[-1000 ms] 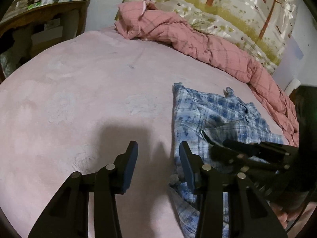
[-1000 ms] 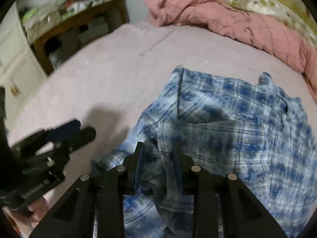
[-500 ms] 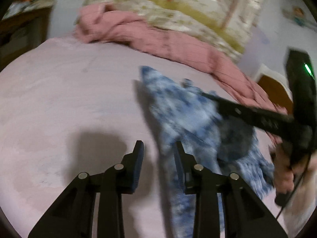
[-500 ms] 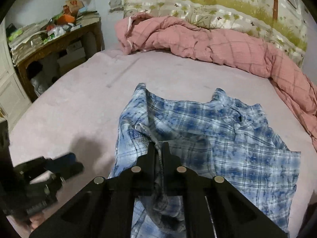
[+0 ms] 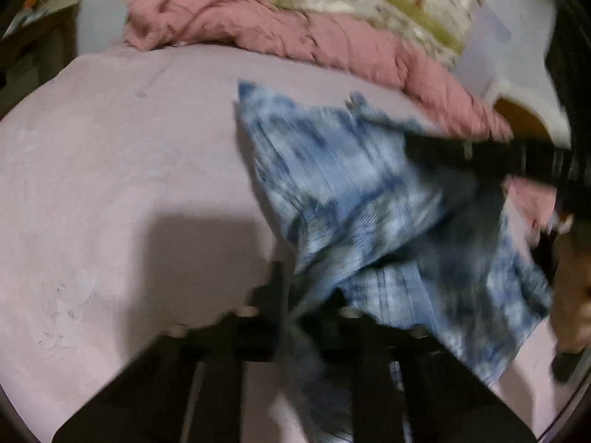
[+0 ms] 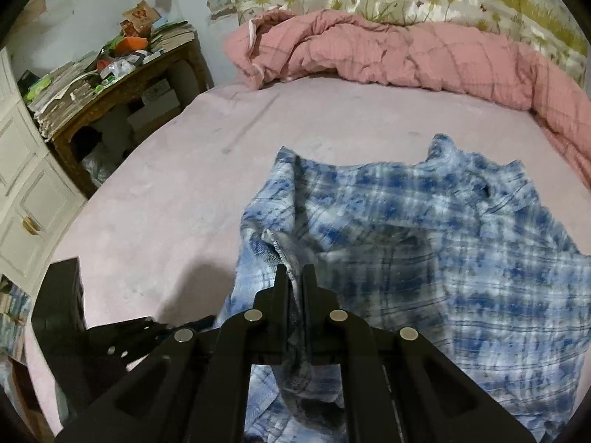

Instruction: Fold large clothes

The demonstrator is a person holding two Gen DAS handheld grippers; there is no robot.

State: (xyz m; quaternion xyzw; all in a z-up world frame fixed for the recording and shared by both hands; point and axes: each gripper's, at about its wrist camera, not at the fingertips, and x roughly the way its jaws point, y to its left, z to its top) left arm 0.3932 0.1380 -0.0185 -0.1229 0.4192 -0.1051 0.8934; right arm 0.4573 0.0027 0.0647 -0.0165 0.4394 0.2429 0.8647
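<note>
Shirt [image 6: 424, 243] hem sits pinched in both my grippers, right [image 6: 294, 277] and left [image 5: 295, 295] clamped narrow on cloth, so I can lift one edge for folding on the bed [image 6: 177, 192]

One blue plaid shirt [image 6: 424, 243], one pink quilt [image 6: 406, 55], one bed [image 6: 166, 199], two hand-held grippers, one cluttered counter [image 6: 122, 85].

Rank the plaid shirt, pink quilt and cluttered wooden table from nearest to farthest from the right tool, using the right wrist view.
1. plaid shirt: pinched in the right tool, spread ahead and right.
2. cluttered wooden table: upper left, beside the bed.
3. pink quilt: bunched along the bed's far edge; nearly level with the table.
</note>
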